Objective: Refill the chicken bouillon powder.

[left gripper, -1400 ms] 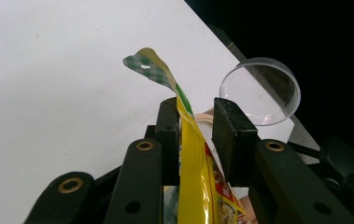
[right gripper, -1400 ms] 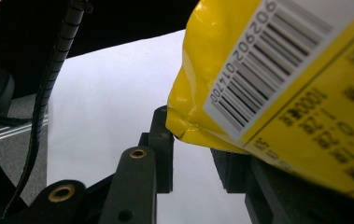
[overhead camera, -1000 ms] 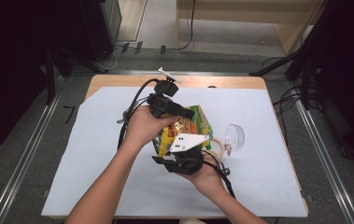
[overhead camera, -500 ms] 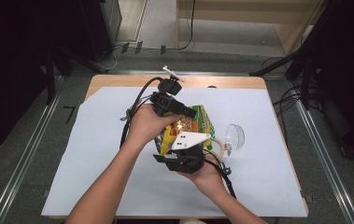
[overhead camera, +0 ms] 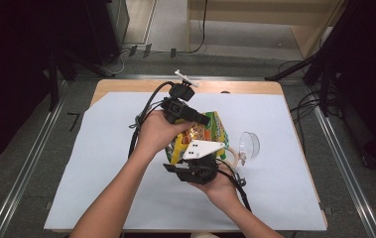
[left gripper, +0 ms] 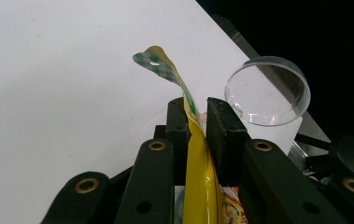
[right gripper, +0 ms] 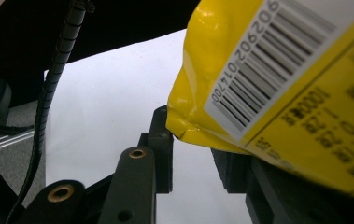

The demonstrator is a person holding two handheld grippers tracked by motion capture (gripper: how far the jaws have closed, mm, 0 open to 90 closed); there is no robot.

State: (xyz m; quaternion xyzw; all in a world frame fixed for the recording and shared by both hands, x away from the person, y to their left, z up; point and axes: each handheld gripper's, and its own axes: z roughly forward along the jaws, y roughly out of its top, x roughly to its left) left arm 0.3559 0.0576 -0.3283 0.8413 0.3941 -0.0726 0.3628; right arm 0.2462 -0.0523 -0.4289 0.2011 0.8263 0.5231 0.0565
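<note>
Snack packet [left gripper: 198, 163]: glossy yellow plastic film, smooth, crinkled at the sealed edge; white printed barcode panel seen in the right gripper view. Round dish [left gripper: 267, 91]: clear, smooth plastic with shine on the rim. Table [overhead camera: 126, 87]: light wood edge, covered by a matt white sheet [overhead camera: 101, 163], smooth like paper. Left gripper [left gripper: 197, 122]: matt black jaws with brass-coloured metal rivets. Right gripper [right gripper: 191, 154]: same matt black finish, ribbed black cable beside it
</note>
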